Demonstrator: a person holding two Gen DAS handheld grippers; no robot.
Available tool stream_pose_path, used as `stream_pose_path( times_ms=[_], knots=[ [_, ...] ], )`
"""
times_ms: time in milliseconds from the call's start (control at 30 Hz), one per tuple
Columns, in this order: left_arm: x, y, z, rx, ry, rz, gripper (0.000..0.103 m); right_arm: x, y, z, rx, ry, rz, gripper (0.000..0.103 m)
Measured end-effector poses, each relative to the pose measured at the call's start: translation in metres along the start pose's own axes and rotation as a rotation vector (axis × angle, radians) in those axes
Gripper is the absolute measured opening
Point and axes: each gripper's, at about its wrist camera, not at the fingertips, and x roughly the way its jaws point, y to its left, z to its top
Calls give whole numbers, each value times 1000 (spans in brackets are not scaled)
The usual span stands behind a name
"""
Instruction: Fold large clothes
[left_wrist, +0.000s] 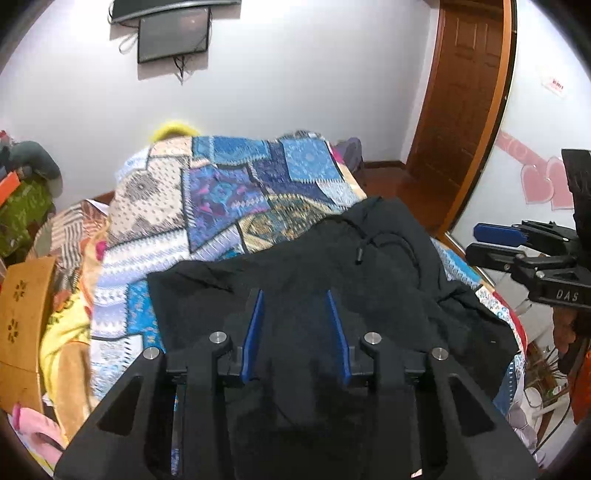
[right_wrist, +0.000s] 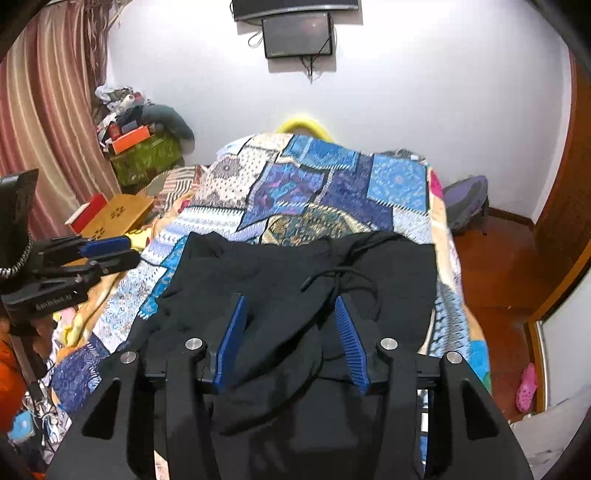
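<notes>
Black garment (left_wrist: 332, 280) between open claws

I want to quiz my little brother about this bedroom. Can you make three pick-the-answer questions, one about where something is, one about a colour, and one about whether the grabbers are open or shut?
1. Where does the black garment lie?
A. on the floor
B. on the patchwork bedspread
C. on the door

2. What colour are the pads inside the gripper fingers?
A. blue
B. red
C. white

3. How are the two grippers?
A. both shut on cloth
B. one open, one shut
C. both open

Answers:
1 B: the black garment is spread over the patchwork bedspread.
2 A: the pads are blue.
3 C: the left gripper and right gripper each show a wide gap with cloth lying loose below.
</notes>
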Motion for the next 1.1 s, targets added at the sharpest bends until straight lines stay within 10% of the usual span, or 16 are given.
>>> stream_pose_path(
  times_ms=[567,1100],
  knots=[
    [101,11,-59,-75,270,-4,34,68,-24,-56,89,243,44,58],
    [58,79,-12,-155,81,155,45,32,-87,-5,236,87,-64,58]
  ],
)
